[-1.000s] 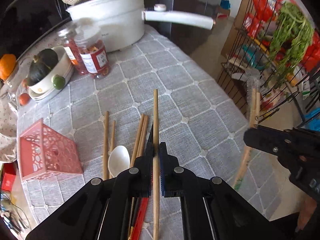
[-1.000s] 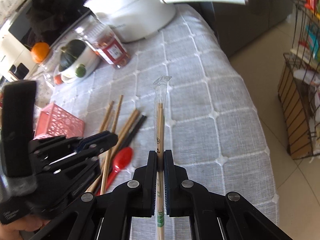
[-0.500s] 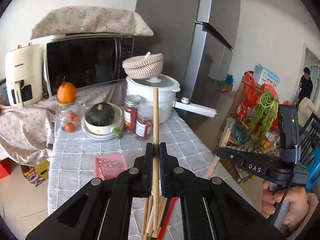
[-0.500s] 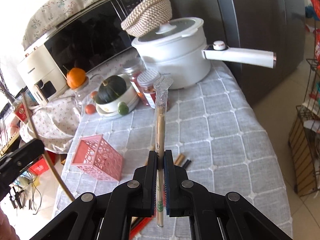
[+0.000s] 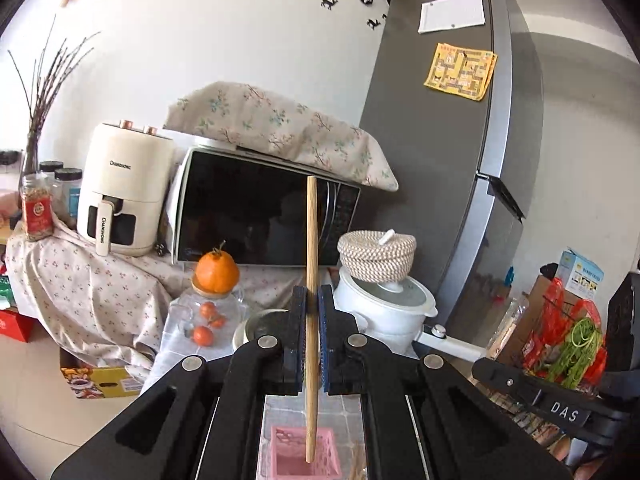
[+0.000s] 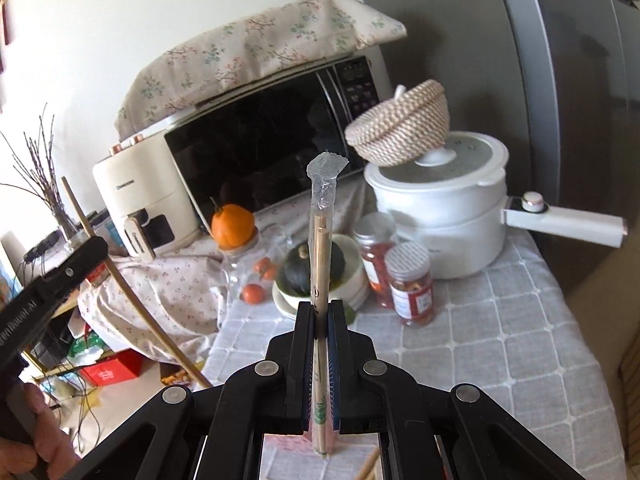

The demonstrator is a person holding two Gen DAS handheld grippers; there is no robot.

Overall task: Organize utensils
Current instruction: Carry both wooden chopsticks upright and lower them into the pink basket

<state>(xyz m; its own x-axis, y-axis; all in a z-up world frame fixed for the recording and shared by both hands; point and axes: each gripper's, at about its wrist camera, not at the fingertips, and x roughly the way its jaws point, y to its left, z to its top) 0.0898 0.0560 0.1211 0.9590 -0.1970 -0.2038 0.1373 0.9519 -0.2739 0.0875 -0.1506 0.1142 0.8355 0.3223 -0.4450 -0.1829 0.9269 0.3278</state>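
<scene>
- Left gripper (image 5: 312,300): jaws clamped on a bare wooden chopstick (image 5: 311,240), held upright; its lower end hangs over the pink basket (image 5: 306,454) at 6 o'clock.
- Right gripper (image 6: 319,312): jaws clamped on a plastic-wrapped chopstick (image 6: 320,248), upright.
- White pot (image 6: 440,216) at 2 o'clock on the grey tablecloth (image 6: 500,344).

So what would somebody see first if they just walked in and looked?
Each hand-held gripper clamps a stick upright: the left hand-held gripper holds a bare wooden chopstick, and the right hand-held gripper holds plastic-wrapped chopsticks. Behind them an orange sits on a jar before the black microwave.
</scene>
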